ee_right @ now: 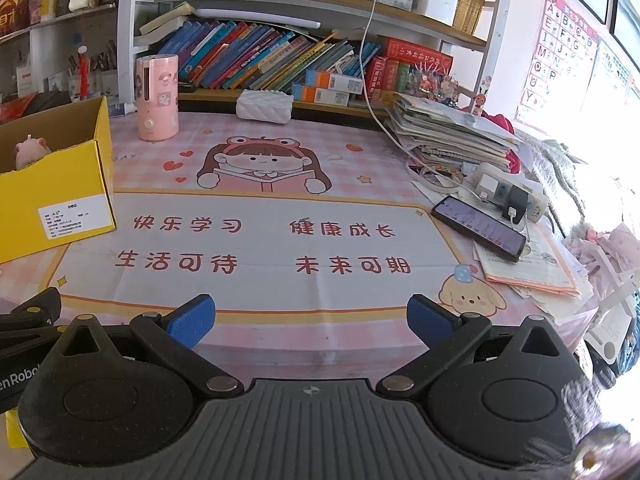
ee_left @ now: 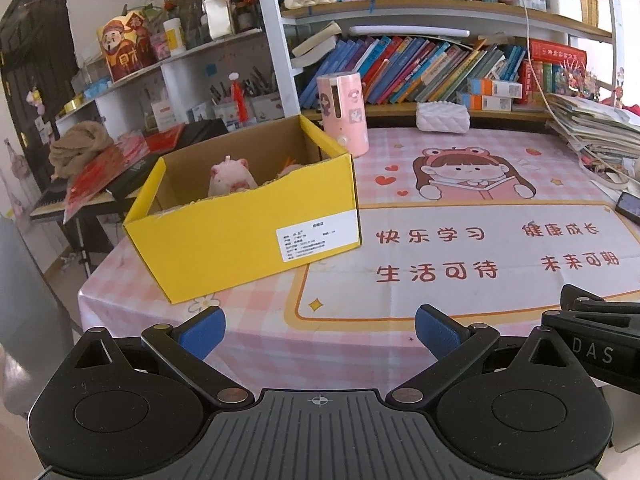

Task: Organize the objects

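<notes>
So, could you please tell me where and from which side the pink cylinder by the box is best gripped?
Grip the pink cylinder across its mid-body, coming level from the front. It stands upright with smooth round sides, open mat before it, and the yellow box on its left, so the right tool probably has the clearer approach.

Box (ee_left: 240,236) on bench (ee_left: 440,184) left side, plush toy (ee_left: 232,176) inside; canister (ee_left: 344,114) behind box; phone (ee_right: 478,228) far right.
</notes>
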`<control>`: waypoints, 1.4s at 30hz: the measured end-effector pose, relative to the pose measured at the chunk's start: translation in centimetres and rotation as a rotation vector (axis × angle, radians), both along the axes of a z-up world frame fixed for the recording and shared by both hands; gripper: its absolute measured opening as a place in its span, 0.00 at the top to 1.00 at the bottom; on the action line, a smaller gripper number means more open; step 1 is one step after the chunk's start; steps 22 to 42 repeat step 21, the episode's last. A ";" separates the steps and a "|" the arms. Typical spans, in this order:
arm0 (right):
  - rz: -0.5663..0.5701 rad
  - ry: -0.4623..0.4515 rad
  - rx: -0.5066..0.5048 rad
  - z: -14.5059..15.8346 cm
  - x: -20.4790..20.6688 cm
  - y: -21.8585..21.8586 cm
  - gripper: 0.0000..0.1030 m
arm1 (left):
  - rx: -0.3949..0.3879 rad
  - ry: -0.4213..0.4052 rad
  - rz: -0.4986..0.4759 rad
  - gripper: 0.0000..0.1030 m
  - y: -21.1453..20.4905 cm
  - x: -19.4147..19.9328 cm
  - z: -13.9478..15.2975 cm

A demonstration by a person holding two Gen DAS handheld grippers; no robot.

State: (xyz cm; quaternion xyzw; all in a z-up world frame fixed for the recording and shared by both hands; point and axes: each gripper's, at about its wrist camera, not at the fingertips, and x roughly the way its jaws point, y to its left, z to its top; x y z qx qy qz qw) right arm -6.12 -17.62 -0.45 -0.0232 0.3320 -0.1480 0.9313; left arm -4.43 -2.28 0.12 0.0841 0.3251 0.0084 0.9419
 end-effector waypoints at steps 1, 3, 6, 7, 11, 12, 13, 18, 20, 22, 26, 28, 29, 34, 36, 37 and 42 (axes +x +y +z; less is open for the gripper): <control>0.001 0.000 -0.001 0.0 0.0 0.0 0.00 | 0.000 0.000 0.001 0.01 0.0 0.0 0.0; 0.002 0.001 -0.002 0.0 0.1 0.1 0.00 | 0.000 0.001 0.003 0.01 0.1 0.1 0.0; 0.004 0.002 -0.004 0.0 0.2 0.2 0.00 | -0.002 0.004 0.006 0.01 0.2 0.2 -0.1; 0.005 0.003 -0.004 0.0 0.3 0.3 0.00 | -0.002 0.004 0.008 0.01 0.2 0.2 -0.1; 0.010 0.005 -0.006 0.0 0.4 0.5 0.00 | 0.001 0.002 0.015 0.01 0.4 0.2 -0.1; 0.011 0.005 -0.006 0.0 0.5 0.5 0.00 | 0.001 0.002 0.016 0.01 0.4 0.2 -0.1; 0.012 0.005 -0.006 0.0 0.6 0.5 0.00 | 0.001 0.002 0.017 0.01 0.4 0.2 -0.1; 0.016 0.008 -0.006 -0.2 0.7 0.7 0.00 | 0.001 0.010 0.021 0.01 0.6 0.5 -0.2; 0.017 0.014 -0.005 -0.3 0.9 0.8 0.00 | 0.001 0.017 0.022 0.01 0.6 0.7 -0.3; 0.017 0.017 -0.005 -0.3 1.0 0.8 0.00 | 0.000 0.020 0.022 0.01 0.7 0.8 -0.4; 0.017 0.017 -0.005 -0.3 1.0 0.8 0.00 | 0.000 0.020 0.022 0.01 0.7 0.8 -0.4; 0.017 0.017 -0.005 -0.3 1.0 0.8 0.00 | 0.000 0.020 0.022 0.01 0.7 0.8 -0.4; 0.017 0.017 -0.005 -0.3 1.0 0.8 0.00 | 0.000 0.020 0.022 0.01 0.7 0.8 -0.4; 0.017 0.017 -0.005 -0.3 1.0 0.8 0.00 | 0.000 0.020 0.022 0.01 0.7 0.8 -0.4; 0.017 0.017 -0.005 -0.3 1.0 0.8 0.00 | 0.000 0.020 0.022 0.01 0.7 0.8 -0.4; 0.017 0.017 -0.005 -0.3 1.0 0.8 0.00 | 0.000 0.020 0.022 0.01 0.7 0.8 -0.4; 0.017 0.017 -0.005 -0.3 1.0 0.8 0.00 | 0.000 0.020 0.022 0.01 0.7 0.8 -0.4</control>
